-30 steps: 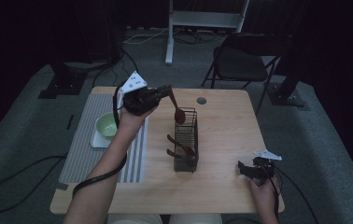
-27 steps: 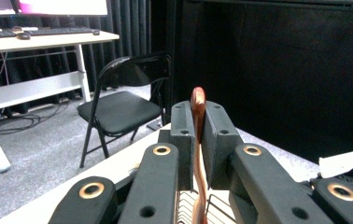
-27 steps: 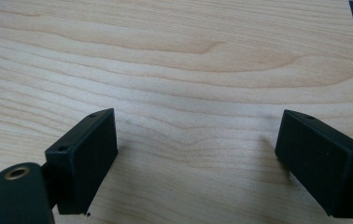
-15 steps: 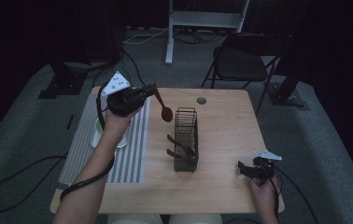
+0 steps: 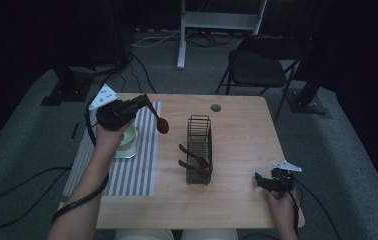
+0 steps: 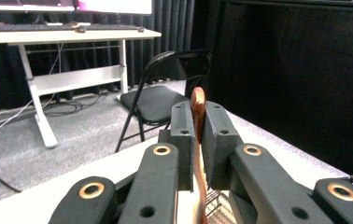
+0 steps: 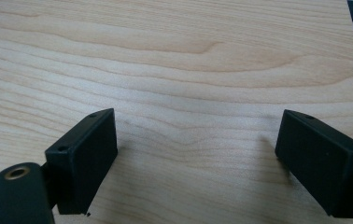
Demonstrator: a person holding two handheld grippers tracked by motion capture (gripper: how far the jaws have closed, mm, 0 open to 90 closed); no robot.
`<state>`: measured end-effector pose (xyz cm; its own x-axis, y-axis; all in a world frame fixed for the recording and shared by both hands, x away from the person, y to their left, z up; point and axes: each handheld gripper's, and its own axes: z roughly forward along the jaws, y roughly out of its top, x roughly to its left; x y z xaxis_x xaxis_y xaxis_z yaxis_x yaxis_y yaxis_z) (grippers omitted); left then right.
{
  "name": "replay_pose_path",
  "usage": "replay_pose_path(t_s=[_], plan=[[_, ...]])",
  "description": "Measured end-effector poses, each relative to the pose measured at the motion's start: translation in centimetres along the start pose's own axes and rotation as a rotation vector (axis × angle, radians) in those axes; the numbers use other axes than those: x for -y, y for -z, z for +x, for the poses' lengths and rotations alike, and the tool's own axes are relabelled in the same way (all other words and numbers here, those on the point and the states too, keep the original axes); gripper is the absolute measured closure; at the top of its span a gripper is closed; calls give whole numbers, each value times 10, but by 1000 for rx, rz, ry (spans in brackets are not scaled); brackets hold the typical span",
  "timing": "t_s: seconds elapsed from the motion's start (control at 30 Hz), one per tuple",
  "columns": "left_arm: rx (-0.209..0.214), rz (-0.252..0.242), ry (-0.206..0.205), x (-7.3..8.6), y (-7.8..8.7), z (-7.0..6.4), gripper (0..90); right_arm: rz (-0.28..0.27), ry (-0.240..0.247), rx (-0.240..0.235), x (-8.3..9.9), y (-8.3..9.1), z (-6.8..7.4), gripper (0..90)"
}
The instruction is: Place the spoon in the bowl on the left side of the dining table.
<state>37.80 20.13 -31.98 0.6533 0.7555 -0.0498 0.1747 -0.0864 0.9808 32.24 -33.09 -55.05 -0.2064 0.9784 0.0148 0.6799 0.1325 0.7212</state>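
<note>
Now spoon [image 6: 198, 105] clamped between left fingers [image 6: 184, 140]

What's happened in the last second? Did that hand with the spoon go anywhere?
The left gripper, clamped on a brown wooden spoon, has carried it left, from above the wire rack to over the striped mat, near the green bowl. Nothing was let go. The right gripper stayed open on the table, and two spoons remain in the rack.
</note>
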Motion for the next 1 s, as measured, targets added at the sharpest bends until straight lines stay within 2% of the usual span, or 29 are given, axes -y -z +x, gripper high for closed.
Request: replay_pose_path(t_s=[0.17,0.23,0.43,0.5,0.63,0.67,0.73,1.0], plan=[[-56,7,15,10,12,14,838,0,0,0,0,0,0,122],[-64,13,30,13,17,21,839,0,0,0,0,0,0,122],[-130,12,29,25,33,34,838,0,0,0,0,0,0,122],[-140,17,42,30,38,39,838,0,1,0,0,0,0,122],[-187,15,59,38,48,49,838,1,2,0,0,0,0,122],[-186,13,67,40,50,52,839,0,1,0,0,0,0,122],[-209,17,67,43,55,56,839,0,1,0,0,0,0,122],[-270,26,95,59,64,72,839,1,-1,0,0,0,0,122]])
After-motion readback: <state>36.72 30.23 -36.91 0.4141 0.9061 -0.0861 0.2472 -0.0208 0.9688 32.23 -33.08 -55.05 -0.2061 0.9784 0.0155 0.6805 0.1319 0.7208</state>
